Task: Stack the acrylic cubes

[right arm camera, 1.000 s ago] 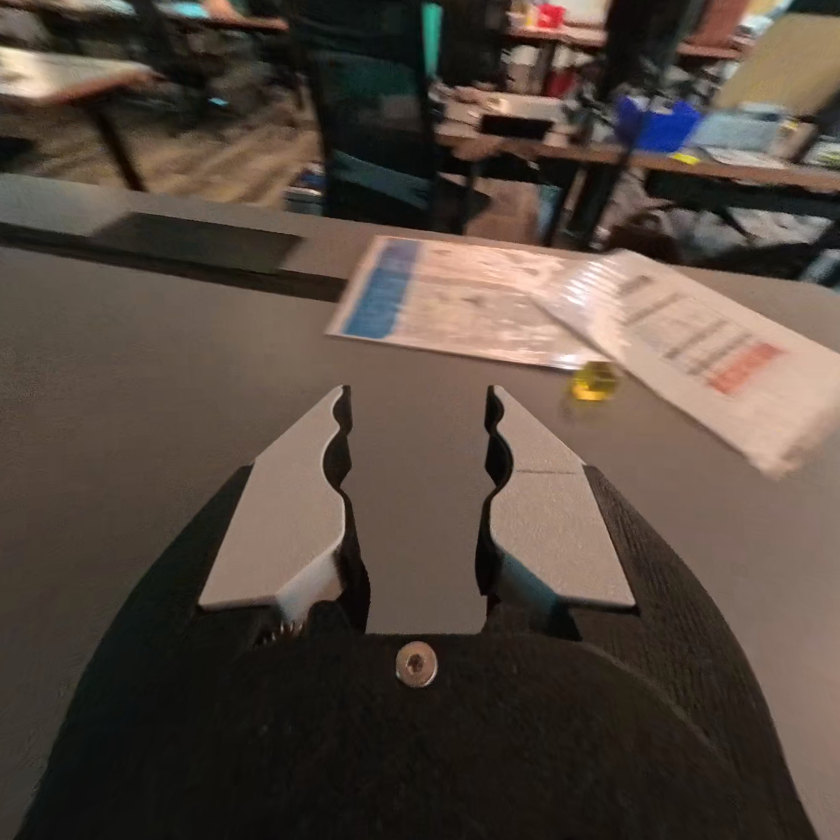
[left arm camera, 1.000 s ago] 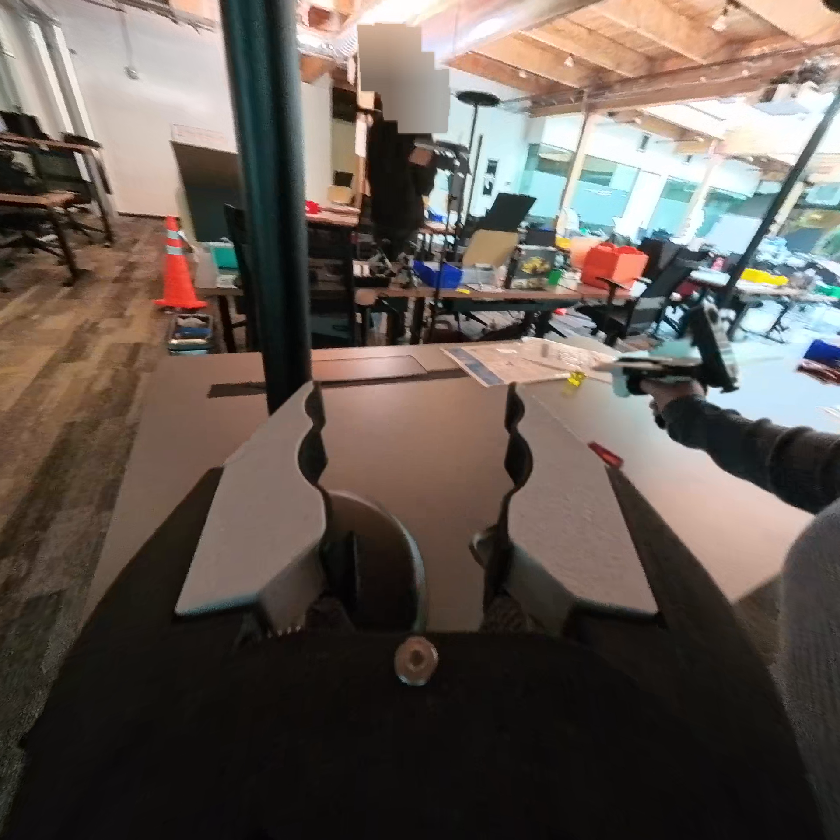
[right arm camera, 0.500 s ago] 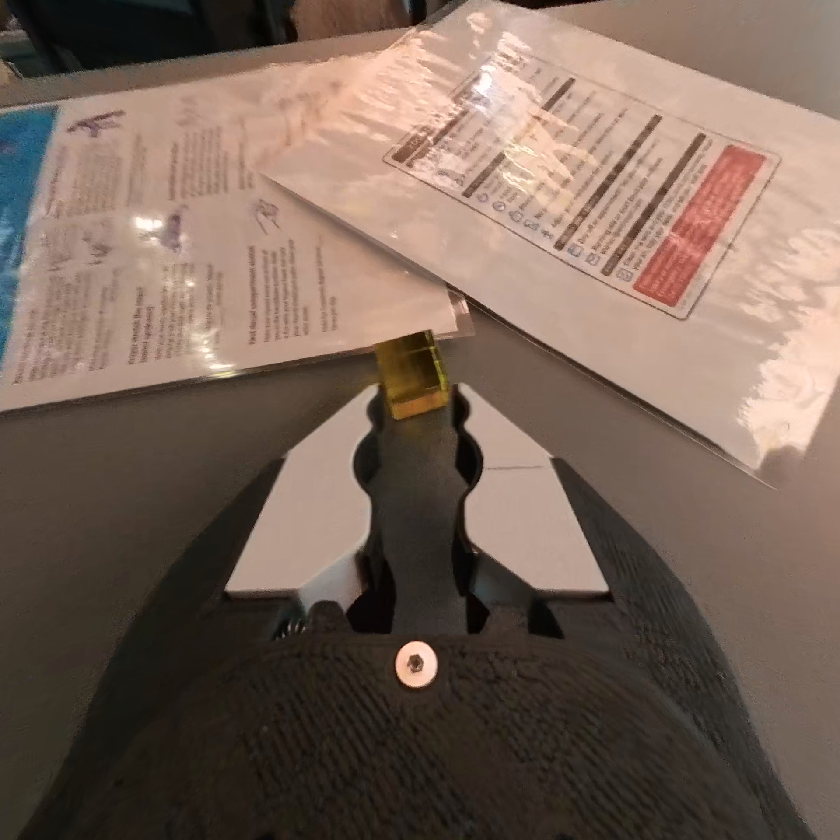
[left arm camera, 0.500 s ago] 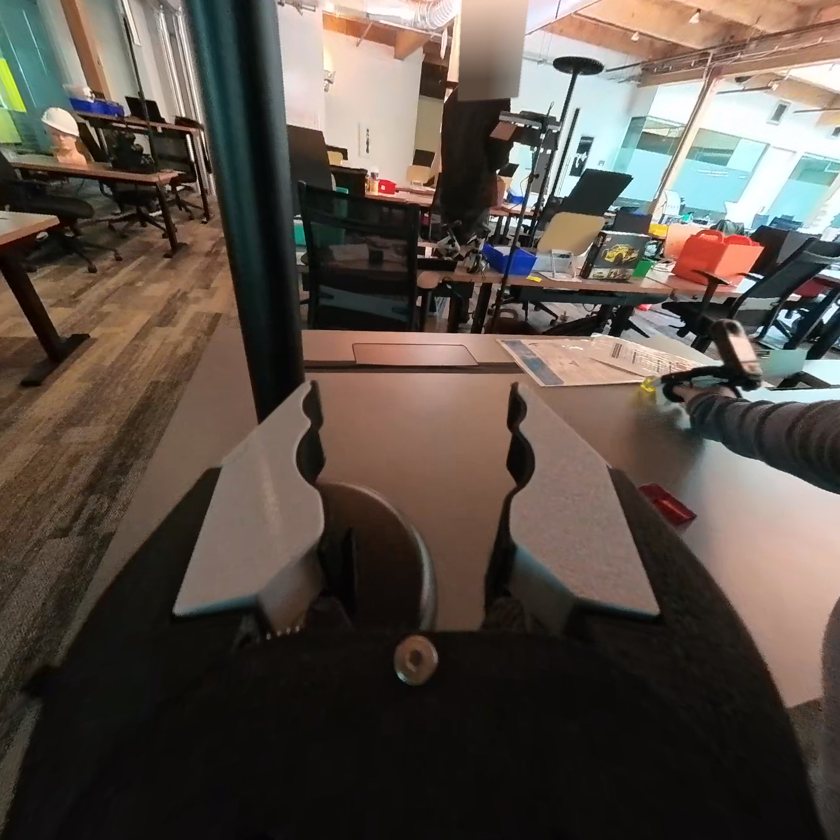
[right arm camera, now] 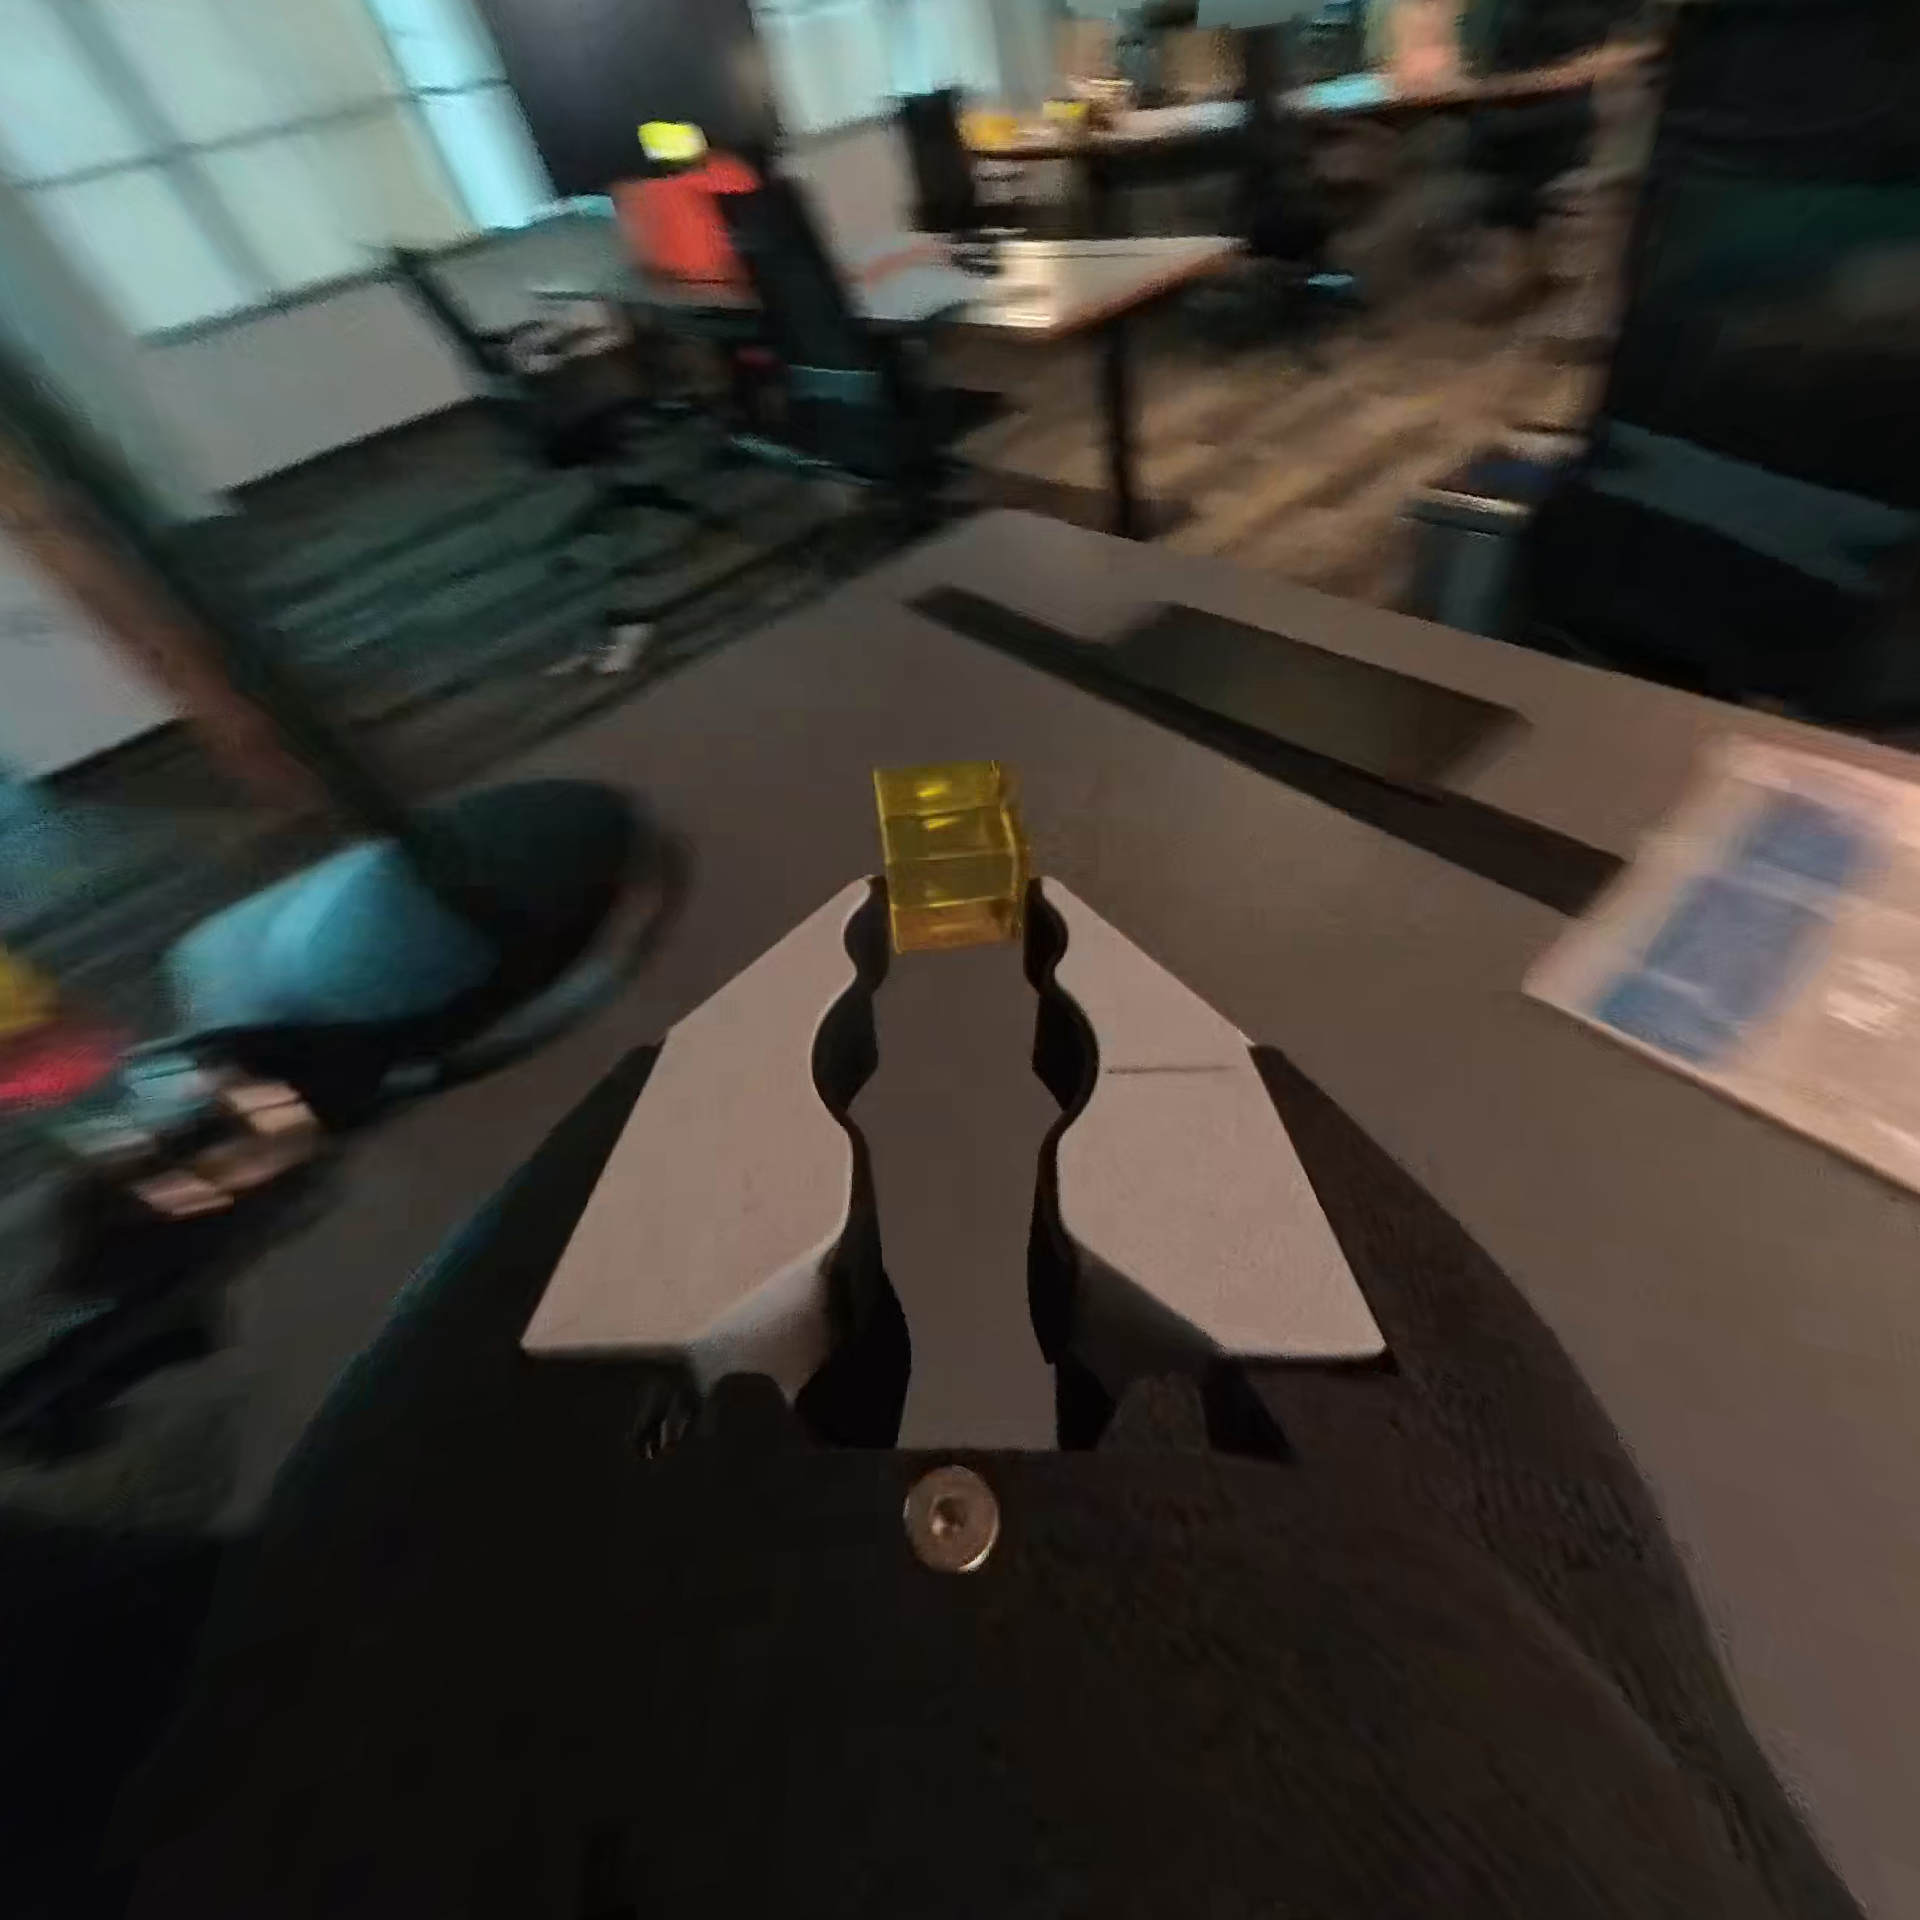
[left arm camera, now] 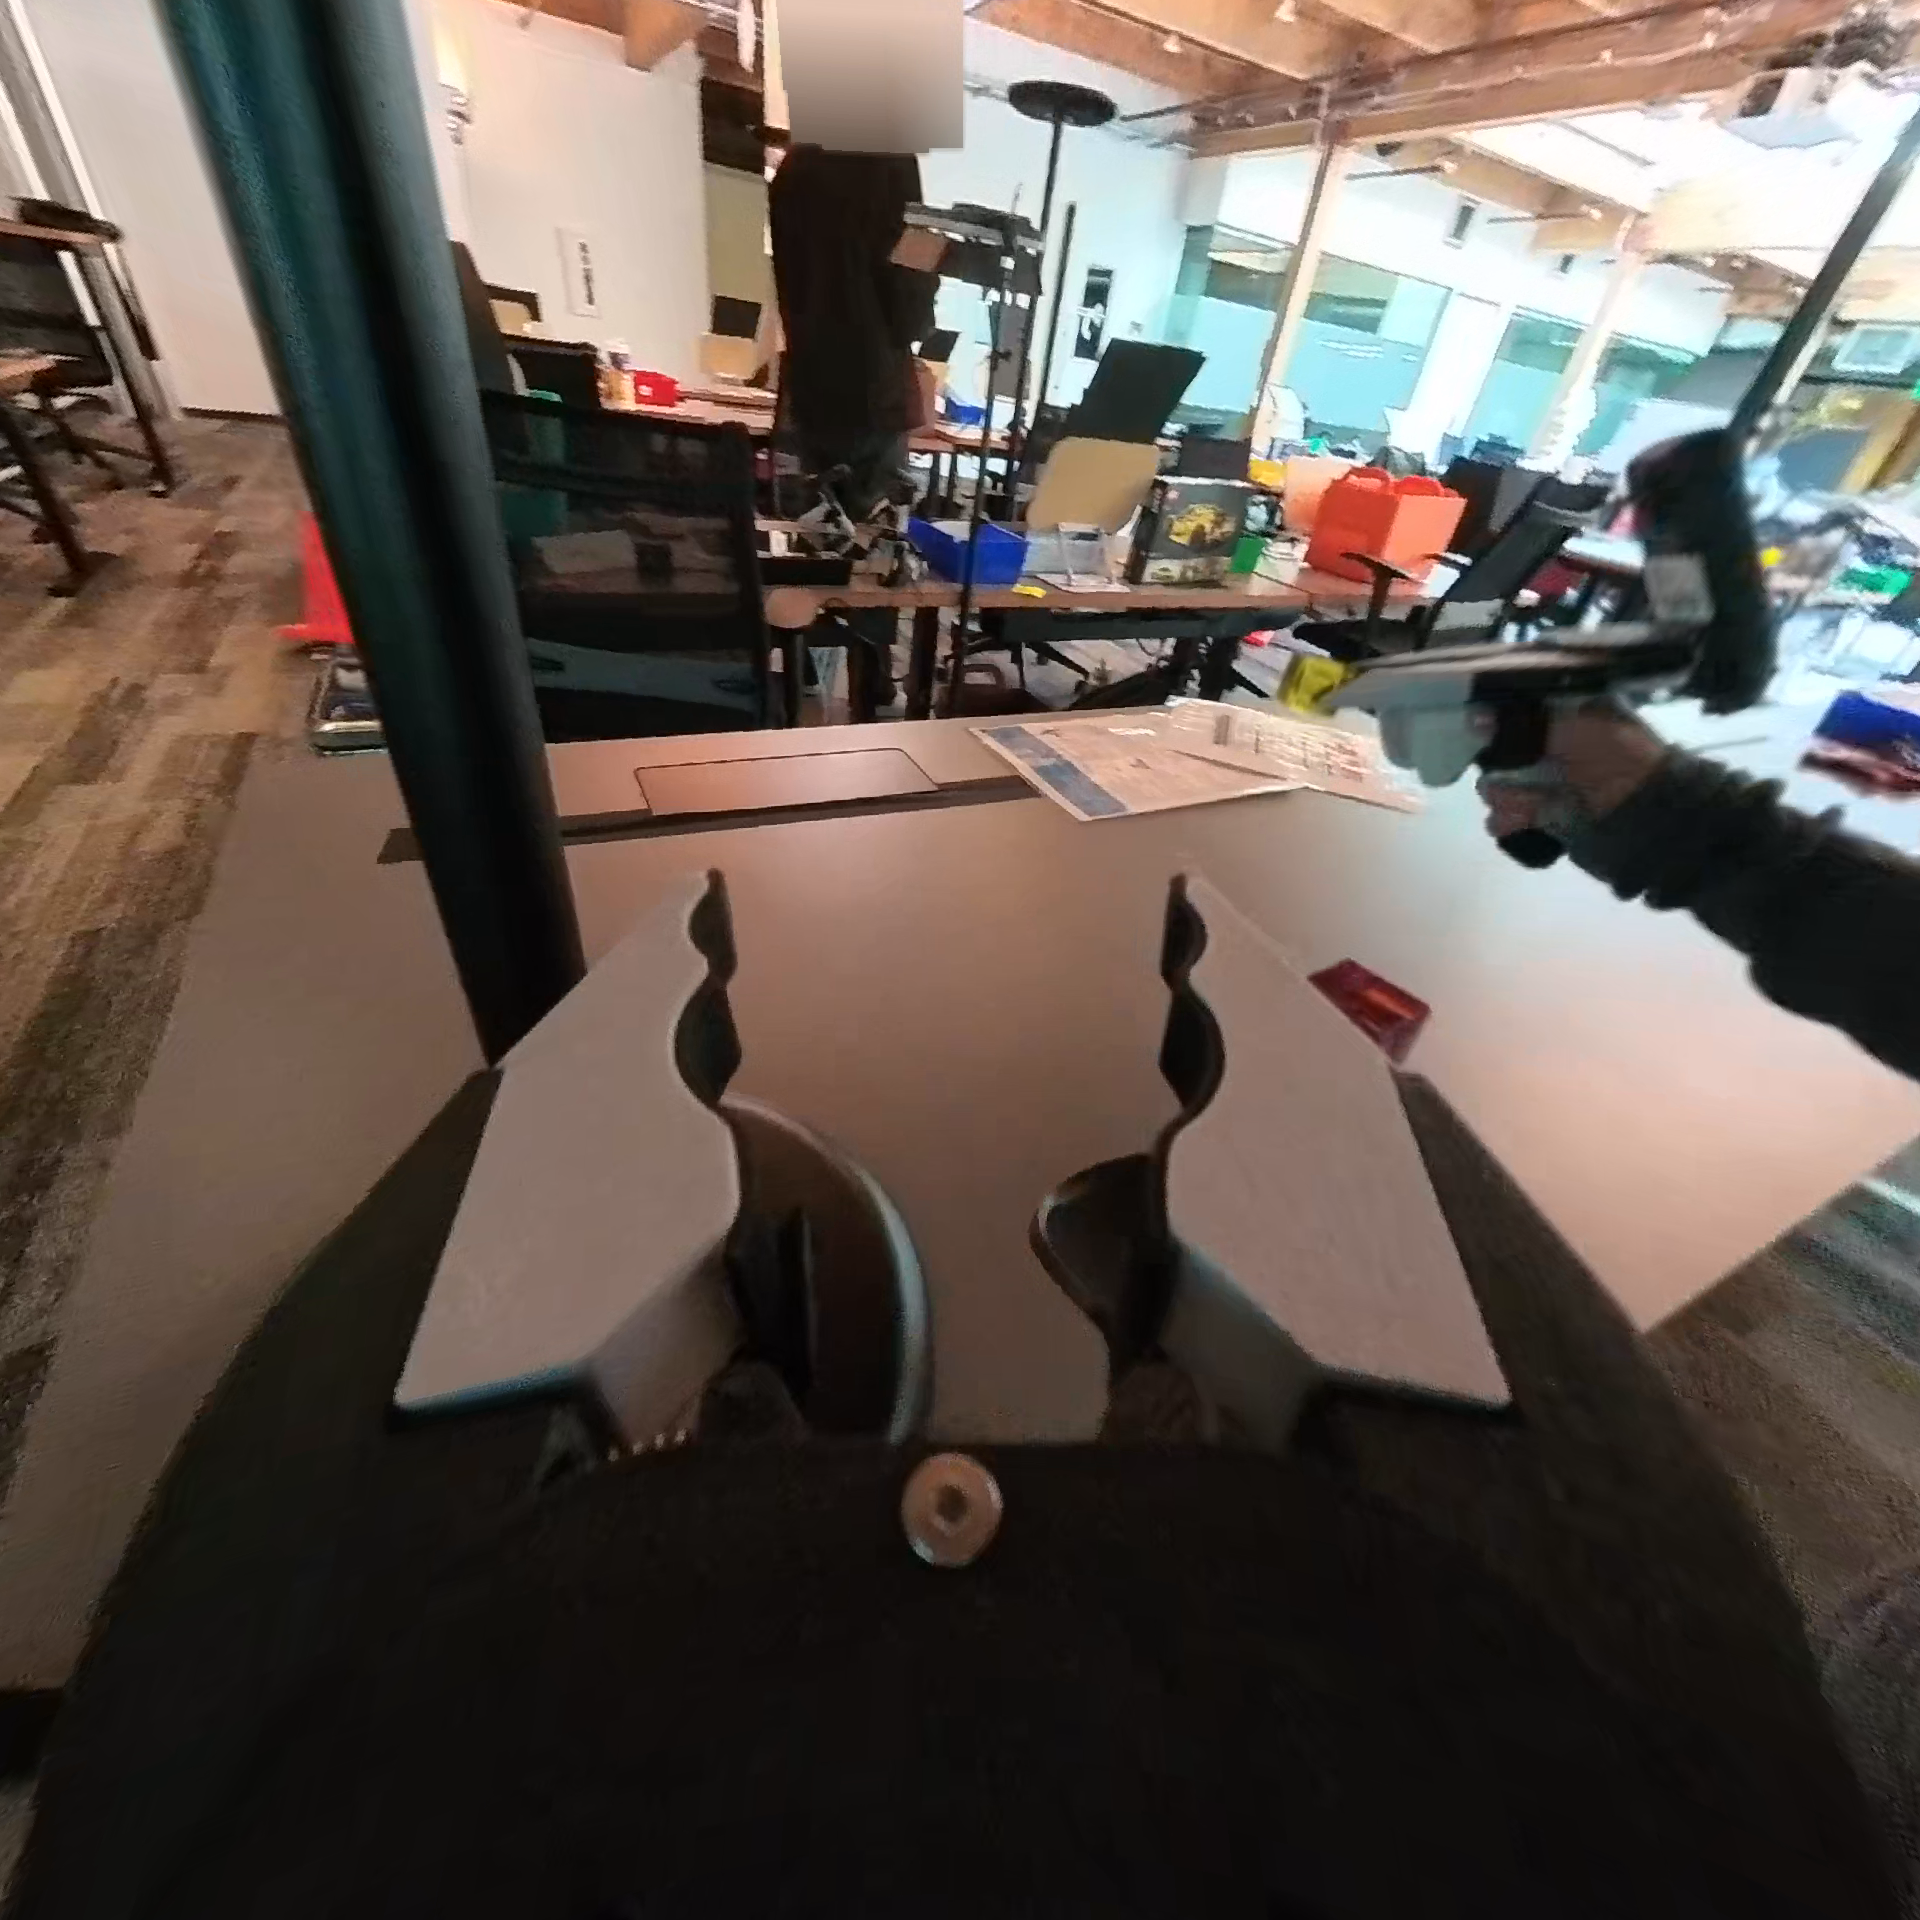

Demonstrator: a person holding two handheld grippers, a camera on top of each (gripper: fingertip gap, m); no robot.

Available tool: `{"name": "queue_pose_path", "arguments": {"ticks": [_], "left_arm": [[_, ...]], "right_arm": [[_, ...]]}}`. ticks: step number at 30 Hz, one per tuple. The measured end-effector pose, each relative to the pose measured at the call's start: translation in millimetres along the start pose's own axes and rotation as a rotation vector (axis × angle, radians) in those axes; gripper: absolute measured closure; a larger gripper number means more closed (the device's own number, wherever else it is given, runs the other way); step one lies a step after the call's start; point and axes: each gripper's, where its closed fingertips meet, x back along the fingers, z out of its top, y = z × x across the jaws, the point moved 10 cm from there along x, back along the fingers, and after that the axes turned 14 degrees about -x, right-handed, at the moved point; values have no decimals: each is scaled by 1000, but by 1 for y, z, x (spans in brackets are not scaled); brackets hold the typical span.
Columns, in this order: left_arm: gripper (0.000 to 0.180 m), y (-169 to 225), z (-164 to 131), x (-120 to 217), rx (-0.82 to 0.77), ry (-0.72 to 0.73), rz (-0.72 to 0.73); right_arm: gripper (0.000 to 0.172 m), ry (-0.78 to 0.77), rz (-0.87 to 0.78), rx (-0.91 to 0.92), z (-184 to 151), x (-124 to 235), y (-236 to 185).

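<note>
Your left gripper [left arm camera: 940, 904], low centre in its view, is spread wide over bare table [left arm camera: 935, 1039], holding nothing. A red block [left arm camera: 1366, 1006] lies right of it. At the right edge your right gripper [right arm camera: 954, 904] pinches a yellow cube [right arm camera: 945, 857] at its very tips, above the table; keep that squeeze steady and level.
</note>
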Motion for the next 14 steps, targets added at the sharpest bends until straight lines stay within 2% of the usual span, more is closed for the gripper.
{"name": "queue_pose_path", "arguments": {"ticks": [3,6,9,14], "left_arm": [[98,-5,3,14,-17,11,-55],[99,-9,4,30,-11,34,-95],[99,-10,4,46,-8,45,-111],[100,-14,2,73,-9,52,-118]], "right_arm": [[148,-103,257,109,-4,-16,-95],[148,-218,419,226,-16,-31,-159],[148,-241,519,250,-27,-43,-195],[148,-278,499,284,-43,-64,-219]]}}
